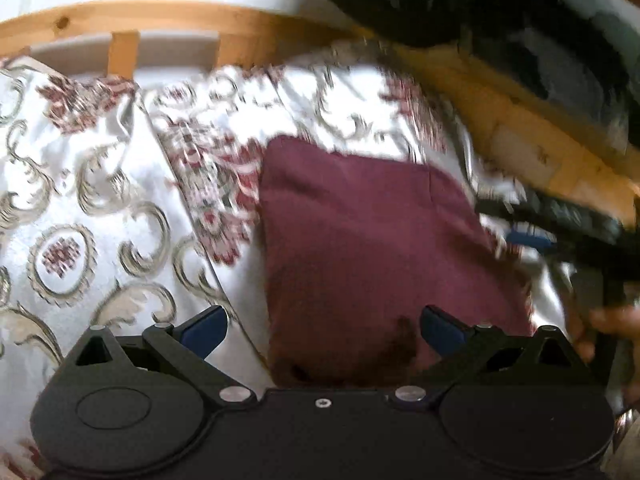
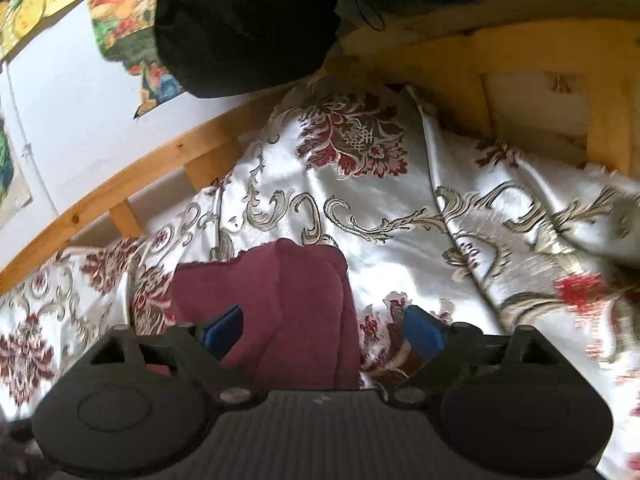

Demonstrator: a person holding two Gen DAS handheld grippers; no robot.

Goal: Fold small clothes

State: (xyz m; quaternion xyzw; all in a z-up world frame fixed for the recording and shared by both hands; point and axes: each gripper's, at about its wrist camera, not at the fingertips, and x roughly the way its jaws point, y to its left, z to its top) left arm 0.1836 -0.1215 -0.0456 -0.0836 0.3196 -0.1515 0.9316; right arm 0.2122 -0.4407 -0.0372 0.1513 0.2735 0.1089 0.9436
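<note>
A folded maroon knit garment [image 1: 372, 248] lies on a white satin bedspread with red flowers and grey-gold scrolls [image 1: 80, 200], which covers a bed with a light pine wooden frame [image 1: 168, 20] along its far side. A bulky black fabric bundle [image 2: 248, 24] hangs over the frame at the far edge, above the cloth. The left gripper [image 1: 320, 330] is wide open with nothing between its blue pads, poised at the garment's near edge. The right gripper [image 2: 324, 330] is likewise spread wide and empty, straddling the garment's right edge. Colourful pictures [image 2: 132, 28] hang on the white wall beyond.
</note>
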